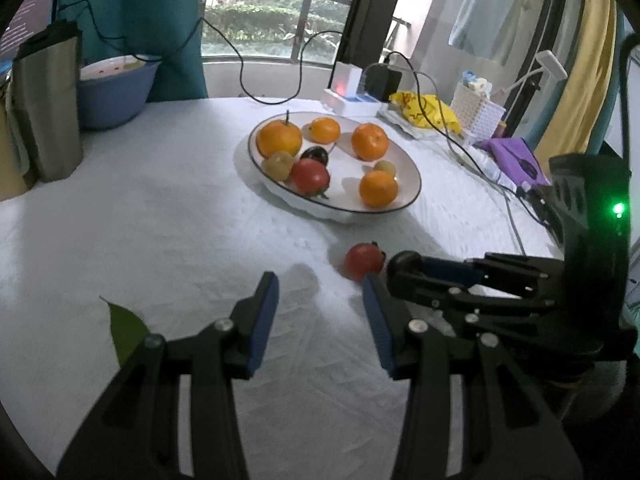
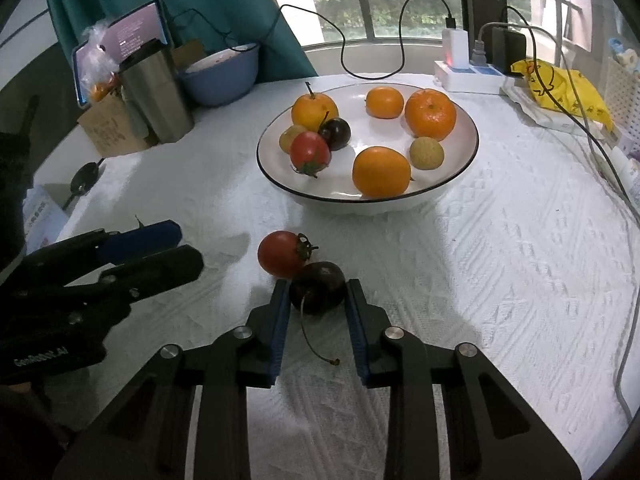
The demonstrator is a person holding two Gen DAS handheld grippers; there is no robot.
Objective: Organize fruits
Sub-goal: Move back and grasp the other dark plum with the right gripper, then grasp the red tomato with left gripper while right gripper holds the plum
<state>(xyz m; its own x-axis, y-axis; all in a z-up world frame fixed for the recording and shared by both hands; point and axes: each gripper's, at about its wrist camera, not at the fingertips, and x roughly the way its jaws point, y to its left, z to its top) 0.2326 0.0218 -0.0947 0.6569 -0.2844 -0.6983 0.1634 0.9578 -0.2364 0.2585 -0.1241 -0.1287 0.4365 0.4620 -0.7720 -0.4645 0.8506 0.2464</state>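
Dark cherry [image 2: 318, 293], long-stemmed: lay on the white tablecloth [image 2: 480, 280] between the pads of the right gripper [image 2: 318, 312], jaws closely flanking it (actual contact not discernible). Cherry tomato [image 2: 282, 254] touched it, on the side toward the fruit plate [image 2: 460, 168]. Left gripper [image 1: 320, 308] stood open, holding nothing.

Left view: dark cherry hidden behind right gripper [image 1: 400, 276]; green leaf [image 1: 126, 330] partly covered; phone [image 1: 28, 20] edge-cropped.
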